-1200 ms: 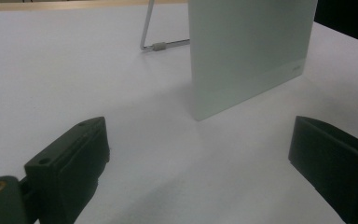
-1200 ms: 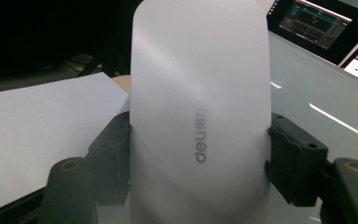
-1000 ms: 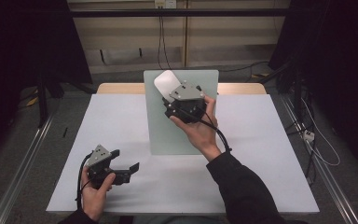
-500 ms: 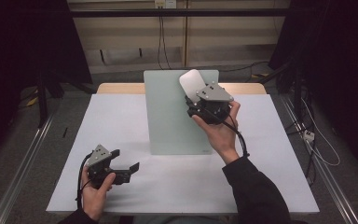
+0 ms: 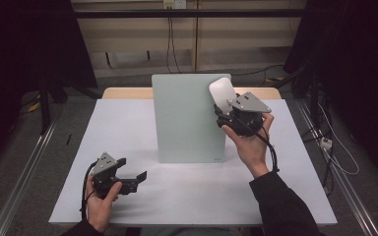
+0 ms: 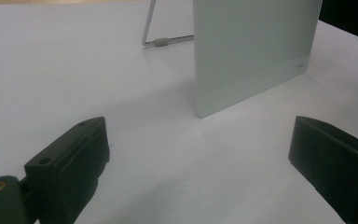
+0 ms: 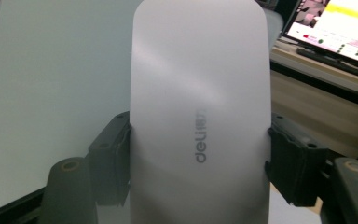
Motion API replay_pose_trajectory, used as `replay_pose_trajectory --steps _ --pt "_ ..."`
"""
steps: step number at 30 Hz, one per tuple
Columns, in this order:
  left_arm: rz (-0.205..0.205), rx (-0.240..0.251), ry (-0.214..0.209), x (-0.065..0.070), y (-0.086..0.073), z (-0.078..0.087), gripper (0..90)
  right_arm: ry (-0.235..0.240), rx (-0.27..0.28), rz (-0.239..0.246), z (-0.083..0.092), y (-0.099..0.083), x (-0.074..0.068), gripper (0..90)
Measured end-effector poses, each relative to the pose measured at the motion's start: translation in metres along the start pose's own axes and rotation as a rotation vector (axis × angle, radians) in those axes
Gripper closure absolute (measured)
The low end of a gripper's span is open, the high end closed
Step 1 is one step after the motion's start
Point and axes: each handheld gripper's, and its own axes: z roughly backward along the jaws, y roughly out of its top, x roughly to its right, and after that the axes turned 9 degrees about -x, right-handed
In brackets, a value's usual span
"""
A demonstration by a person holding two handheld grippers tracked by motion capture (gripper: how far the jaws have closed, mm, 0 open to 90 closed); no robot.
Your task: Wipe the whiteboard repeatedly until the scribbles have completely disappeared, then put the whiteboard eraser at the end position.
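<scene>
Right gripper view first: white computer mouse [image 7: 198, 116] clamped across its width between the two black jaws of the right tool [image 7: 198, 154], pads pressing on both long edges near its lower half, rounded front end standing up and away. Smooth matte shell, rigid, probably light for its size — likely slick at the curved flanks, so best gripped low on the straight sides, as now, and not on the domed top. Grey lettering "deli" readable along the shell, with smaller characters beside it too blurred to make out.

Left gripper view: left tool [image 6: 200, 172] gaping wide, nothing between its jaws, held low over the white worktop [image 6: 65, 70], pointed toward the foot of the pale green panel [image 6: 251, 51]. Small mark near the panel's lower corner, too small to read; thin wire stand [image 6: 156, 32] behind it.

High view: left tool [image 5: 128, 180] near the front left of the worktop [image 5: 128, 123]; right tool [image 5: 226, 110] raised at the panel's [image 5: 187, 118] upper right corner, mouse [image 5: 222, 92] lifted clear of the worktop, overlapping the panel's edge — touching it or just in front, cannot tell.

Farther off, a lit screen [image 7: 335, 28] in the right gripper view, text unreadable.
</scene>
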Motion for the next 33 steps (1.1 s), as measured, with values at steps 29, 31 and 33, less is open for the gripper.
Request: replay_pose_trajectory --steps 29,31,33 --pt "-0.023 0.002 0.011 0.002 -0.001 0.004 5.1 0.158 -0.029 0.025 0.011 -0.031 -0.012 31.4" --pt "-0.015 -0.003 0.014 0.001 -0.001 0.005 5.2 0.171 -0.038 0.026 0.011 -0.033 -0.013 31.4" --pt "-0.004 0.003 0.011 0.000 -0.002 0.004 5.2 0.184 -0.045 0.024 0.011 -0.034 -0.013 31.4"
